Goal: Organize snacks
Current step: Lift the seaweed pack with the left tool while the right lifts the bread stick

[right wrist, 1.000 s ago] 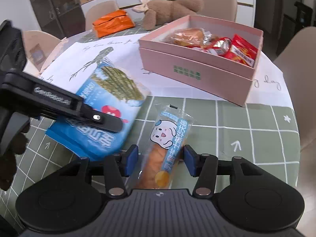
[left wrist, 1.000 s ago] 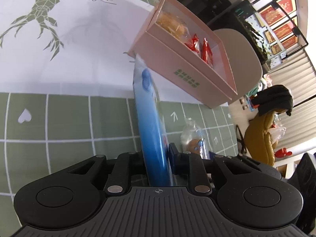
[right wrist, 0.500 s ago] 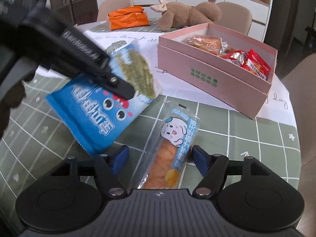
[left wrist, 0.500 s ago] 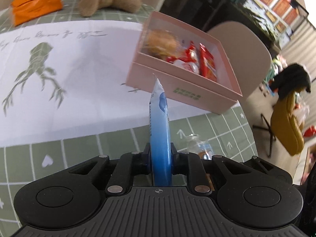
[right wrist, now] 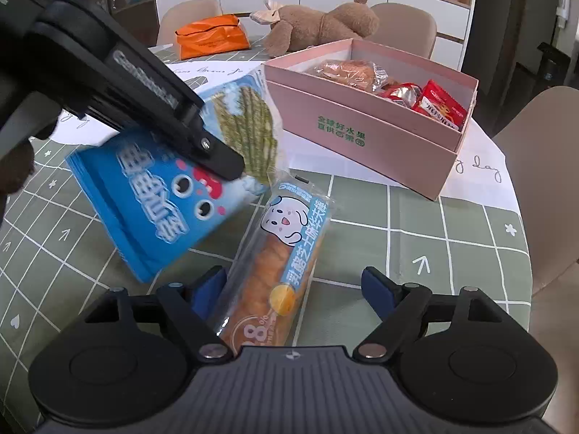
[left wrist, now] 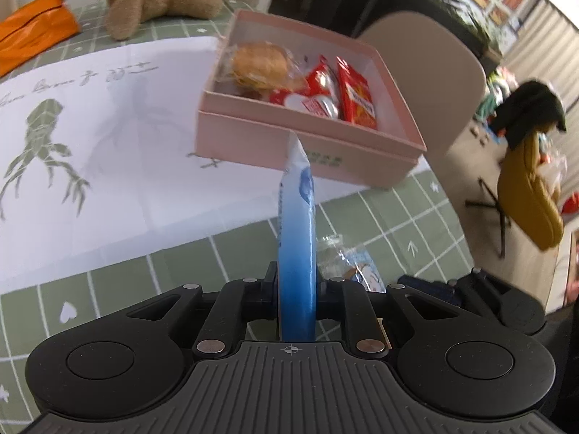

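Green-checked worktop [right wrist: 452, 238] | left tongs [left wrist: 296, 285] clamp blue seaweed packet [left wrist: 296, 238], lifted near pink box [left wrist: 325, 152] | right tongs [right wrist: 293, 285] opening astride bread-stick packet [right wrist: 286, 253] | advice: carry packet level over box's near wall.

Both wrist views looked steeply down from close above the surface [left wrist: 416, 217], facing the pink box [left wrist: 289, 137] from different sides; both shared that box [right wrist: 362, 133] and the bread packet [right wrist: 286, 253].

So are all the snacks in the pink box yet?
Not yet. A bread pack and red packets already sit in the pink box. The left gripper holds the blue bag. The bread stick pack still lies on the table, between the right gripper's opening jaws.
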`<state>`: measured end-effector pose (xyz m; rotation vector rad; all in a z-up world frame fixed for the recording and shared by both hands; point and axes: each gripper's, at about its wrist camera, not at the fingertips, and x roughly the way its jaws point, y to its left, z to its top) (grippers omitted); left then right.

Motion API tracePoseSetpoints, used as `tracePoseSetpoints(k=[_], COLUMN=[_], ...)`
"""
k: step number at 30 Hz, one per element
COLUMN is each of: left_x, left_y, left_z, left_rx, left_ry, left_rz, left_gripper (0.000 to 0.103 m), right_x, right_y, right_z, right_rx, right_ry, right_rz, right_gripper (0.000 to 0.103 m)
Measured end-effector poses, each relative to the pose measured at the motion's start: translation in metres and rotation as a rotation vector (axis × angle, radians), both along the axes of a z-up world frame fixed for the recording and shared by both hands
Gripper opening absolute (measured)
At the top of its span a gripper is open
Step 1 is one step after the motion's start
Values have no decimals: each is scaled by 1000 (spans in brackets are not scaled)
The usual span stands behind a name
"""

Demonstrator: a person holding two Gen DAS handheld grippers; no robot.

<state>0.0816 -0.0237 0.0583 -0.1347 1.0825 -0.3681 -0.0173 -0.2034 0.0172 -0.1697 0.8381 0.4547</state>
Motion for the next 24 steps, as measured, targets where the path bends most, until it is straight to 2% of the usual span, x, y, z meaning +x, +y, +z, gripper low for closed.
tracePoseSetpoints(k=[5,9,10,12,13,14,19,24], left_x=[-3,-8,-9,-12,-14,-16,-29,-41], left_y=[-10,0,2,5,6,6,9,14], left_z=[-1,3,4,6,6,7,21,42], left_rx=[60,-2,-16,-20,-20,-23,-63,-119], left_ry=[-12,-10,-10,-17,-20,-21,-45,-87], left_rz=[-27,-8,-3,0,1,0,0,10], left_gripper=[18,18,18,17,17,17,17,17], right_x=[0,-1,-1,-3,-4,-5,0,3], right_y=[-1,-2,-2,-3,-4,-5,-23,-36], right_z=[0,0,1,4,7,9,18,29], right_rx=[1,2,0,1,5,9,56,62], right_ry=[-1,-1,4,11,15,25,100,75], right_rz=[5,4,6,15,25,37,18,-28], right_gripper=[83,82,80,64,47,39,29,29])
